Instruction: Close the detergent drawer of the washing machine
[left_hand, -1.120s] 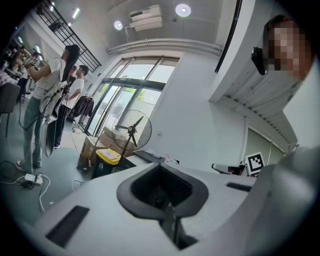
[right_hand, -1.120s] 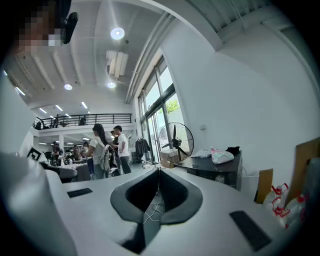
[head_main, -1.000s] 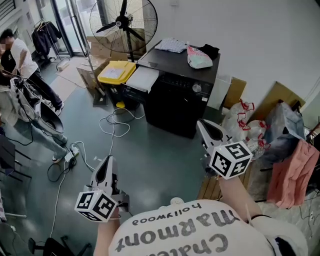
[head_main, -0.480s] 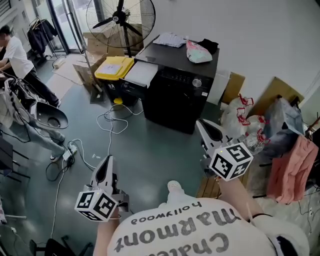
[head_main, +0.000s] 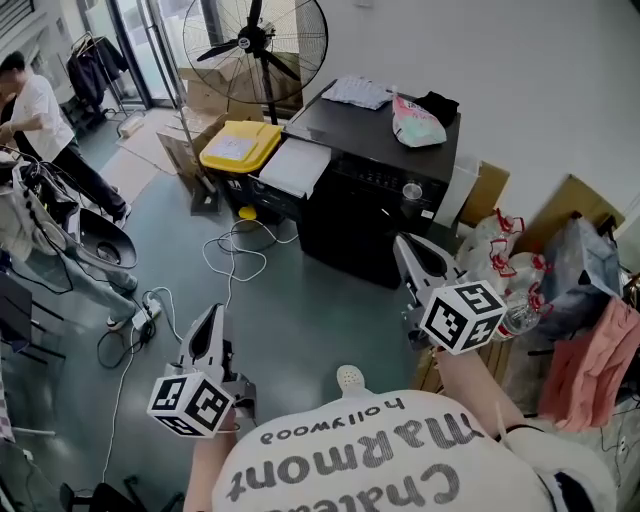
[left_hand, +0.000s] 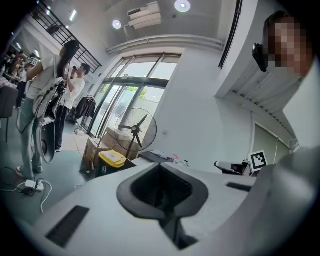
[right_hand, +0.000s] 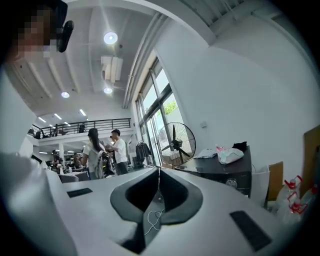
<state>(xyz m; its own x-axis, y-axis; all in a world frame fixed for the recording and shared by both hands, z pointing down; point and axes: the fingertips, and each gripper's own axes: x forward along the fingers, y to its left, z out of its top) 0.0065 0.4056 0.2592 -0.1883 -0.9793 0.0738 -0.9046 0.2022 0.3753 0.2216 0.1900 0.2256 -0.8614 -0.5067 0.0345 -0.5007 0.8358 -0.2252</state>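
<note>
Both grippers are up in front of me, well apart from the target. On the left gripper (head_main: 208, 325) the jaws are pressed together with nothing in them. On the right gripper (head_main: 404, 247) the jaws meet at the tips, and they're empty too.

There's the washing machine (head_main: 350, 225), black and boxy, standing on the floor against the white wall across a stretch of grey floor. Its control strip (head_main: 375, 175) runs along the top front edge, with a round knob (head_main: 412, 190) near the strip's right end. I can't pick the detergent drawer out of that dark strip from here, so I can't tell how it sits.

The front faces out over the floor toward me, and the strip's long line runs level, side to side.

On the machine's top there are white papers (head_main: 362, 92) near the back edge. A pink-and-white bag (head_main: 417, 120) sits toward the right edge, and a black bundle (head_main: 438, 103) is at the back right corner, just beside the bag.

Now the containers. A bin with a yellow lid (head_main: 235, 145) stands on the floor left of the machine. A white-lidded box (head_main: 300, 165) sits between it and the machine. Both lids are down and the contents are hidden.

A standing fan (head_main: 262, 45) rises behind the bins, and a white cable (head_main: 235, 262) loops over the floor in front of them
</note>
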